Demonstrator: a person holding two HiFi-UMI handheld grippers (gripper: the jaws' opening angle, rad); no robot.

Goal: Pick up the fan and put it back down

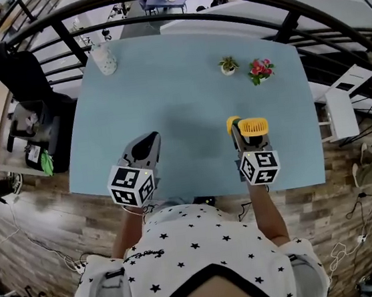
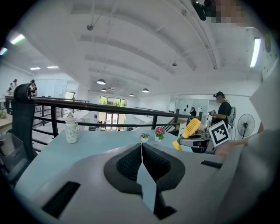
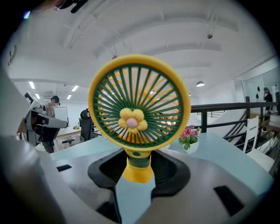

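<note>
Fan [image 3: 139,107]: yellow with a green grille, held over the table's [image 1: 180,98] near right part, head up above the jaws and base below them.
Right gripper [image 3: 139,164]: jaws clamped on the fan's stem, one pad on each side.
Left gripper [image 2: 141,148]: jaws together with nothing between them, over the table's near left part and well apart from the fan.
Long axis: it runs up from the jaws. In the left gripper view it leans, with the base end lowest and nearest the table.
Contact: no view shows whether the base touches the table.
Nearer hand: the right one, which already has the fan, so the left looks unneeded for the set-down.
Step, as judged: the put-down half, which calls for bringing the base flat onto the table before the jaws part.
Edges: the table's near edge lies close under both grippers, and its right edge is near the fan.
Open room: the table's middle is bare. A jar [image 1: 103,58] stands at its far left corner, and a plant pot [image 1: 228,66] and a flower pot [image 1: 260,71] stand toward its far right, all well apart from the fan.
Risk, as judged: released while it leans, the fan may tip, perhaps toward the near edge.
</note>
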